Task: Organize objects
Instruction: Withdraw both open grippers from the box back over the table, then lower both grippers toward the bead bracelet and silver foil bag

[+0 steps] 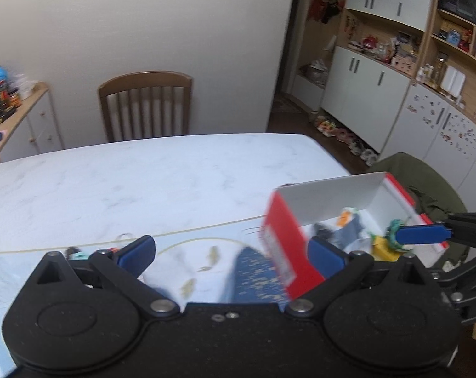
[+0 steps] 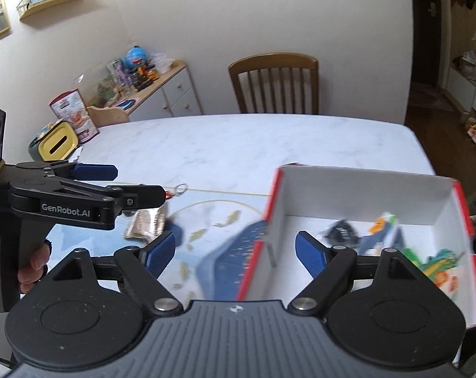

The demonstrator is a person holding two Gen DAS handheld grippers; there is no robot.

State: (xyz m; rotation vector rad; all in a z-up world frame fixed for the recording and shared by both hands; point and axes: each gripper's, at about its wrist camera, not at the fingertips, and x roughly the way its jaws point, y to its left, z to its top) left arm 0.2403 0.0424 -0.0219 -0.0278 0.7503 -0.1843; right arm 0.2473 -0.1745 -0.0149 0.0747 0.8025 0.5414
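Right wrist view reads "GenRobot.AI" on the left gripper (image 2: 137, 182); both grippers' jaws gape wide, holding nothing.

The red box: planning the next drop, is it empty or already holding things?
Holding things: the open red box has small toys on its white floor.

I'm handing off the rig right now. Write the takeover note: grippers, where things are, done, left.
Left gripper: open, empty, over the mat's left part.
Right gripper: open, empty, at the red box's left wall.
Red box, white inside, sits at the table's right end; it holds several small items, including a black piece and a green-orange toy.
Left on the mat: crumpled foil packet and a key ring. Box them next.
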